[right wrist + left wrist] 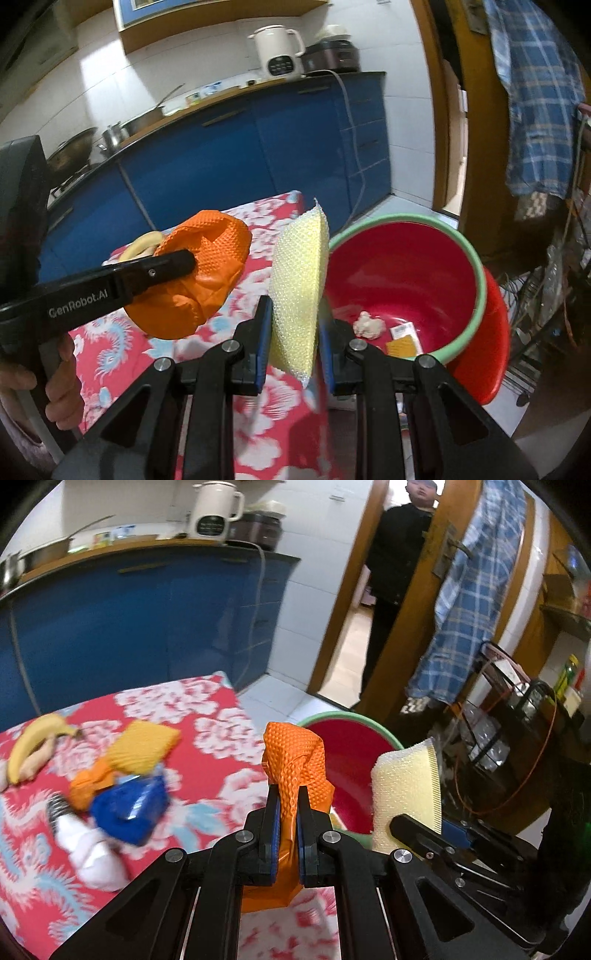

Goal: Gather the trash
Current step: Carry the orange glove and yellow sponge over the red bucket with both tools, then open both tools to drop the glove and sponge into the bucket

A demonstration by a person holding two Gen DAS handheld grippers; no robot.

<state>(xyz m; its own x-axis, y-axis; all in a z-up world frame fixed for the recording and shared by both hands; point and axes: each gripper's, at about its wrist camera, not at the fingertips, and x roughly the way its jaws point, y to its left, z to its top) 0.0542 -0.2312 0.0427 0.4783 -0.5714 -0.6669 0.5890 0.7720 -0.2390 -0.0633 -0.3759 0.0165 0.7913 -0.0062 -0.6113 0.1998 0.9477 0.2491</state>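
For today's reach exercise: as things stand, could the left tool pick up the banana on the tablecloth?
Probably not yet: the left tool is shut on an orange glove, so nothing grips the banana until that drops.

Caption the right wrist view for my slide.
Right gripper carries a yellow sponge toward the red bin.

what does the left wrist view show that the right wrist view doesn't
Only the left wrist view: a blue wrapper, a yellow pouch and a white bottle on the table, and a person in the doorway.
Only the right wrist view: crumpled paper and a small packet inside the bucket.
Both: the orange glove, the pale sponge, the red bucket.
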